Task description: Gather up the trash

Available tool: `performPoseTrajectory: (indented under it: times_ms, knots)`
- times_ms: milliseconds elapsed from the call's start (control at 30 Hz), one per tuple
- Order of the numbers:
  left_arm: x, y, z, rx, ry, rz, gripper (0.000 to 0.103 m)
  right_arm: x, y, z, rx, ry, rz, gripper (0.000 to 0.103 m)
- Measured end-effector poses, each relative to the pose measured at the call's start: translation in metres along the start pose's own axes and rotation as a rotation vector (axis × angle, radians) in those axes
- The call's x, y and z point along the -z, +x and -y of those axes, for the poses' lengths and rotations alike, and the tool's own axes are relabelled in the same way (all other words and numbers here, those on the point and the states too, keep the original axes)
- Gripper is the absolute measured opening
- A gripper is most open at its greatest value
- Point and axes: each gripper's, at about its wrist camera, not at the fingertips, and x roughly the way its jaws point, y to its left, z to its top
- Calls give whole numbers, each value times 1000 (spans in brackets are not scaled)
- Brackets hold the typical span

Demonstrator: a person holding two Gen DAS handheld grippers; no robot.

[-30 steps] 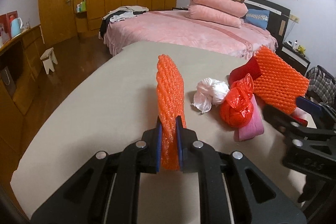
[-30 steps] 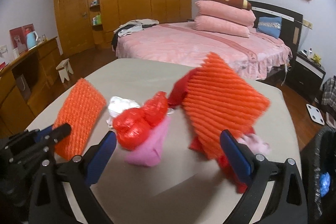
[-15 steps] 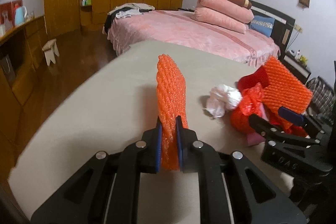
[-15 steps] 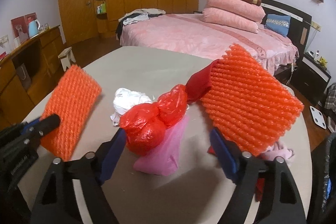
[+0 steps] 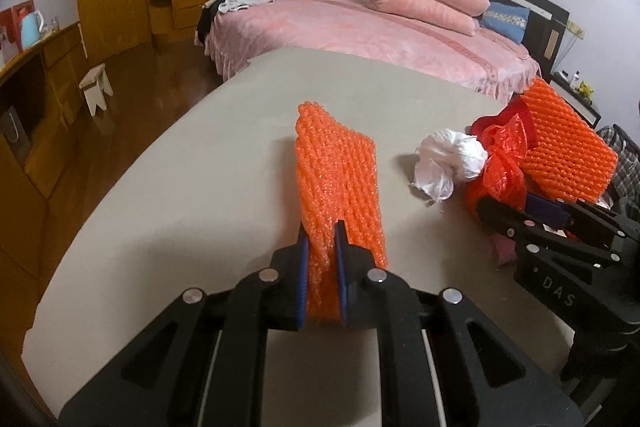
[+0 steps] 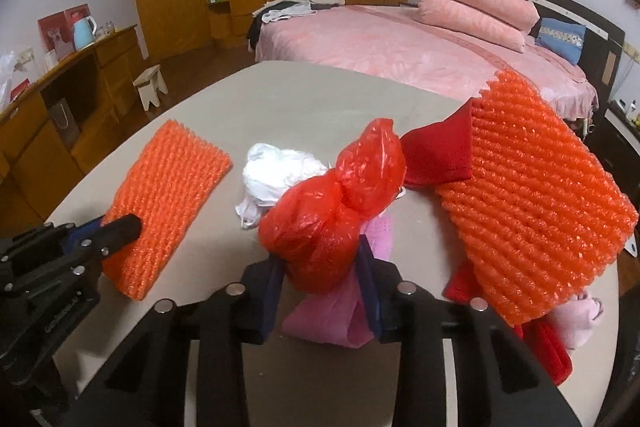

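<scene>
Two grippers at a grey table [image 5: 168, 187], both with trash between their fingers. Left wrist view: left gripper [image 5: 322, 267] clenched on the near end of an orange foam net sleeve [image 5: 336, 179], blue pads pressing it from both sides; the sleeve stands on edge, rising away from the fingers over the tabletop. To its right, a crumpled white plastic bag [image 5: 450, 157] lies on the table, touching a knotted red plastic bag [image 5: 500, 163]. Behind those, a second orange foam net [image 5: 564, 151] leans tilted against red cloth. Right gripper [image 5: 532, 215] enters from the right edge, fingers at the red bag. Right wrist view: right gripper [image 6: 324, 279] closed around the red plastic bag [image 6: 332, 219], blue pads against both its sides; a pink bag [image 6: 340, 315] sits under it, between the fingers. White bag [image 6: 280, 175] just behind, on the table. Second foam net [image 6: 536, 203] to the right, tilted, resting on red cloth [image 6: 440, 151]. Left gripper [image 6: 116, 227] at the left edge, gripping the first sleeve [image 6: 168, 199] by its near end. Pink bed [image 6: 400, 43] beyond the table.
</scene>
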Motion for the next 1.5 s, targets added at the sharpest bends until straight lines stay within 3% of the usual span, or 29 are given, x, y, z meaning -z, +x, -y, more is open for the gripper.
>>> performPoseTrajectory:
  times_ms: [467,933,1033,1233,1367,1467,1500]
  knots:
    - [-4,-44,21,46,18,130,11,0,-67,22,-63,46,135,34]
    - [-2,-84,103,182,116,190,11,30,-135,87,-43,145,181,35]
    - [3,-85,120,202,139,193,11,35,-141,97,-36,148,182,35]
    - [16,-70,128,196,160,146,11,49,-113,93,-25,110,97,35]
    - [28,-56,116,172,154,89,11,63,-94,87,-51,100,32,44]
    - [34,-50,107,157,147,68,11,69,-95,90,-56,124,16,69]
    - [36,-50,105,157,145,64,11,70,-98,93,-47,132,24,70]
